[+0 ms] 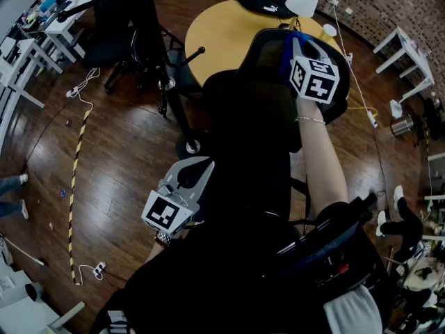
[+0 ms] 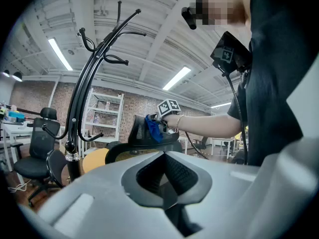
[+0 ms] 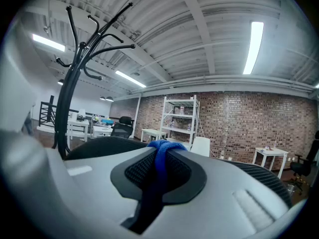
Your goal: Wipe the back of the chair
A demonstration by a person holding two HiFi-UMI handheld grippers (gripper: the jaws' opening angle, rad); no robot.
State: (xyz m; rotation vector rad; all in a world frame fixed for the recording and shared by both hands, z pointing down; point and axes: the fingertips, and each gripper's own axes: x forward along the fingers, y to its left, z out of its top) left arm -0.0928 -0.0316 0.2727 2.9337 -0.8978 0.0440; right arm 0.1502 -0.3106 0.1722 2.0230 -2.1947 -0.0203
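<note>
Chair back (image 1: pixel 264 47) is standing just in front of the round yellow table (image 1: pixel 215 26), with the blue cloth (image 3: pixel 160 151) lying over its upper rim.
The right tool (image 3: pixel 162 158) is clamping that cloth between its jaws and holding it against the rim. The left tool (image 2: pixel 165 158) is hanging low beside the seat (image 1: pixel 243 117), jaws together on nothing.
</note>
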